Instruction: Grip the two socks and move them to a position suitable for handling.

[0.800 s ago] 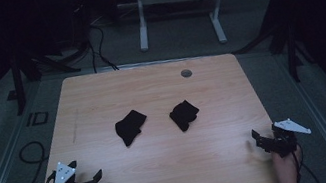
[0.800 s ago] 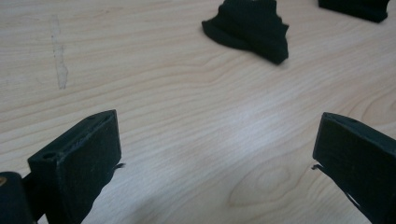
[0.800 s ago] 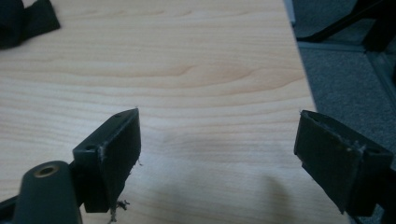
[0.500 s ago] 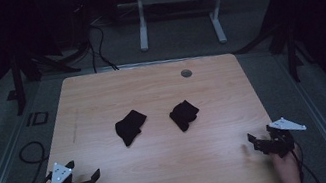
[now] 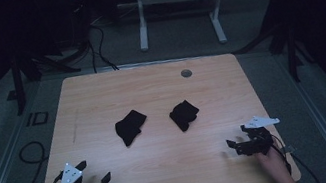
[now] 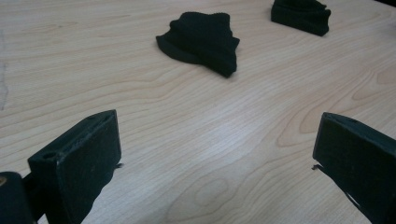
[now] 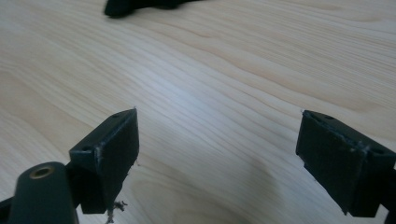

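Two black socks (image 5: 130, 126) (image 5: 183, 113) mid wooden table (image 5: 150, 86), dim room; both tongs (image 5: 95, 172) (image 5: 236, 140) released, empty.

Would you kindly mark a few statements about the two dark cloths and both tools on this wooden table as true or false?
1. Two crumpled black cloth pieces, the left black cloth and the right black cloth, lie apart on the light wooden table. True.
2. The left tool is shut on a cloth. False: its jaws are wide apart over bare wood.
3. The right tool is open and holds nothing. True.
4. The small round grey grommet sits between the two cloths. False: it sits near the table's far edge, beyond them.
5. Both tools are at the near edge. True.
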`<action>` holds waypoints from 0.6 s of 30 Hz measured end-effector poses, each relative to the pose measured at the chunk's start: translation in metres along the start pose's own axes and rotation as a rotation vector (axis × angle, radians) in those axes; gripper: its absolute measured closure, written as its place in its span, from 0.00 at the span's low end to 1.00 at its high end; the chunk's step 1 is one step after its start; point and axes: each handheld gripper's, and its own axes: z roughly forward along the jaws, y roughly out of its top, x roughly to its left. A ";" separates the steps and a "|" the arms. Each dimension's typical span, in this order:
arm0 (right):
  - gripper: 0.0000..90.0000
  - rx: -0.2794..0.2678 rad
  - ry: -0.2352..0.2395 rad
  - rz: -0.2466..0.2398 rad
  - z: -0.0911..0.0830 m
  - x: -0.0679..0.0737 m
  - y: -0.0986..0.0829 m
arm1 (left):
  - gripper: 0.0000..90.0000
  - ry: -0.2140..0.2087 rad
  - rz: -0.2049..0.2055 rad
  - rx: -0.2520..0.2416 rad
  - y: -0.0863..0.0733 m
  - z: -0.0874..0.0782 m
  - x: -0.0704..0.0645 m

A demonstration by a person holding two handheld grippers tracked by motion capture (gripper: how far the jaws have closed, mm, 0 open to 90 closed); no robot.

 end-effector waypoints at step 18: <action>0.15 -0.019 0.122 -0.059 0.051 0.018 0.072 | 0.02 0.065 -0.010 0.024 0.001 0.003 -0.007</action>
